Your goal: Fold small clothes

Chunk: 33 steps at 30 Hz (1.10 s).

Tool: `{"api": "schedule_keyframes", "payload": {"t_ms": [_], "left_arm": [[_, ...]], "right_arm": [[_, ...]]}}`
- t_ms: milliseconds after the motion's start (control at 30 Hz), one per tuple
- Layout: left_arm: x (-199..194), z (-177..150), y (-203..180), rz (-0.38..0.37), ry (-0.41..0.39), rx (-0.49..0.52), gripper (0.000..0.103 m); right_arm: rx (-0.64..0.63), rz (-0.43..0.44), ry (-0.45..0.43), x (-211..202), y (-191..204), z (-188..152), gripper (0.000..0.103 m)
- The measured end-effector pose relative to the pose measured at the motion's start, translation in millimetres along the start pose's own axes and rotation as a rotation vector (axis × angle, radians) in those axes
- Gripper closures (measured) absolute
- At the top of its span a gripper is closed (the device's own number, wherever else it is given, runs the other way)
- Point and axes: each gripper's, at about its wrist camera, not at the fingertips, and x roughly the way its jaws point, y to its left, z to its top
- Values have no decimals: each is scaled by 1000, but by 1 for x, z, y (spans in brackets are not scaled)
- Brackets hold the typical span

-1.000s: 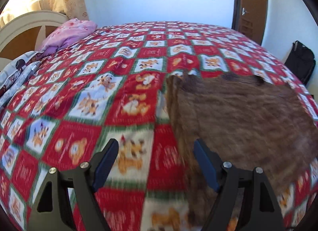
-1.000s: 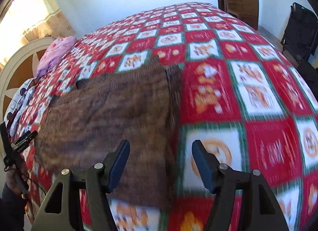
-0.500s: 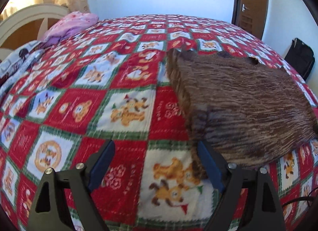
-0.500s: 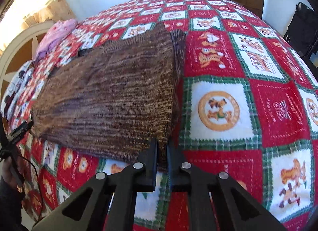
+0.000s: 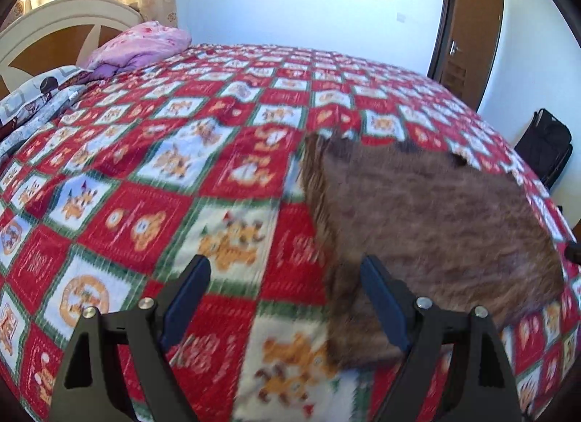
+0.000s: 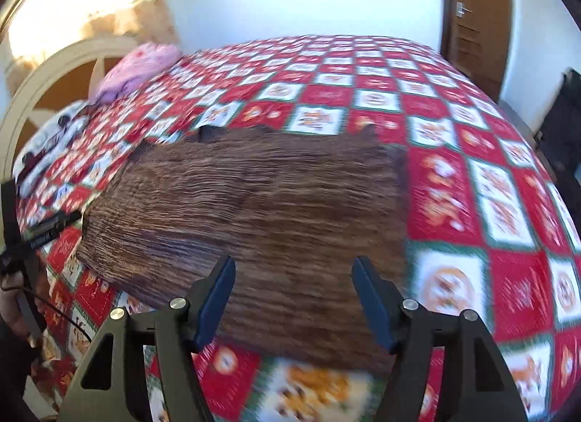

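Both the left gripper (image 5: pixel 285 304) and the right gripper (image 6: pixel 292 300) have jaws spread wide and hold nothing, each hovering over the near edge of the brown knit garment (image 6: pixel 261 218). The garment lies flat as a rough rectangle on the red patterned bedspread (image 5: pixel 163 167). It appears partly folded; further folds probably remain.
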Motion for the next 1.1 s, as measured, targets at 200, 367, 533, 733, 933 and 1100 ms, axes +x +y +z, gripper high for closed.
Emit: {"api": "schedule_keyframes", "payload": {"t_ms": [200,367,533,733,933,1100], "left_arm": [[28,0,-16,77,54,82,12],[31,-7,-9,60,51,58,3],[26,-6,1,-3,57,-19,3],[13,-24,-4,7,80,44,3],[-1,-30,13,19,67,27,3],[10,-31,25,58,111,12,3]], "right_arm": [[18,-72,61,43,2,3,35],[26,-64,87,45,-17,-21,35],[103,-16,7,16,-34,-24,35],[16,-52,99,30,-32,-40,35],[11,-80,120,24,-27,-38,35],[-30,-64,48,10,-7,-36,35]]}}
